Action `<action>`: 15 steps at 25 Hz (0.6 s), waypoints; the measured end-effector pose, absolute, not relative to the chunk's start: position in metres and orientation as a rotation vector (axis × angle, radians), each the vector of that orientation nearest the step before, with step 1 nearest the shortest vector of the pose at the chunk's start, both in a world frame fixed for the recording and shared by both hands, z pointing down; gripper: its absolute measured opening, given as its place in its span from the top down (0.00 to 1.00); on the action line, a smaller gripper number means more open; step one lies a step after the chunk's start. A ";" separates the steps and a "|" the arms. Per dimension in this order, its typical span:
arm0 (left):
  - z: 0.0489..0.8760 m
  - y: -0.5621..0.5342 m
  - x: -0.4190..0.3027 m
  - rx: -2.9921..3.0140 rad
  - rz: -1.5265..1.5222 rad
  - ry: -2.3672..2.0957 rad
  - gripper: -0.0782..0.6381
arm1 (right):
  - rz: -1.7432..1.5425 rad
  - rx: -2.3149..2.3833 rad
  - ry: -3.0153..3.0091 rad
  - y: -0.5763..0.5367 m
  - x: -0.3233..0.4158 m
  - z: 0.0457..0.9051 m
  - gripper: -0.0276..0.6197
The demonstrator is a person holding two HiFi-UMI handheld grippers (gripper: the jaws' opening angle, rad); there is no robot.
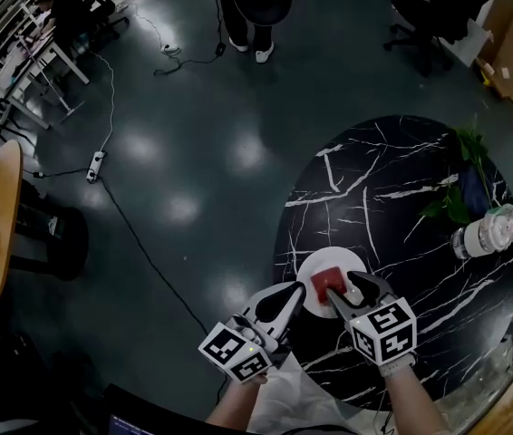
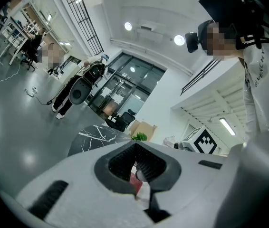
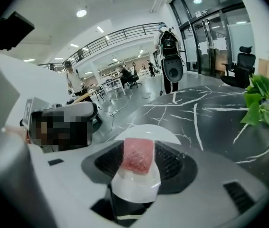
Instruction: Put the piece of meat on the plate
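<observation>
The piece of meat [image 1: 325,284] lies on the white plate [image 1: 343,259], near the edge of the black marbled counter [image 1: 392,179]. The right gripper [image 1: 347,292] angles down over it, its fingers spread wide on either side of the meat with gaps showing, not pressing it. The left gripper [image 1: 295,294] hovers level just beside the plate's rim, its fingers narrow, nearly together, holding nothing.
</observation>
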State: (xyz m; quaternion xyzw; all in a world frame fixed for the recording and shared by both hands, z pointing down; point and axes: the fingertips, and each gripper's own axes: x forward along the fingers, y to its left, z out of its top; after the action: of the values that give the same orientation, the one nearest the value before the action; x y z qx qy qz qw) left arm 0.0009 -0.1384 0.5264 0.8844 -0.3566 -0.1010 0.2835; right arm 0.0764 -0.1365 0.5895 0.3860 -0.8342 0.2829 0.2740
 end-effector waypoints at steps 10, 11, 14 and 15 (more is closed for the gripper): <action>0.511 -0.124 0.008 2.386 -0.293 -0.944 0.88 | 0.843 1.111 -2.379 -0.120 0.085 0.553 0.68; 0.509 -0.121 0.009 2.390 -0.294 -0.942 0.88 | 0.839 1.112 -2.388 -0.117 0.086 0.549 0.68; 0.504 -0.115 0.013 2.398 -0.294 -0.937 0.88 | 0.808 1.118 -2.409 -0.109 0.087 0.539 0.69; 0.503 -0.113 0.014 2.400 -0.294 -0.936 0.88 | 0.799 1.129 -2.415 -0.107 0.088 0.535 0.76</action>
State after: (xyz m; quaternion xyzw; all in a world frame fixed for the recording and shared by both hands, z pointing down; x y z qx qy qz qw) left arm 0.0138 -0.1133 0.5033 0.8910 -0.3476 -0.1093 0.2708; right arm 0.0879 -0.1074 0.5351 0.3990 -0.8539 0.2825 0.1784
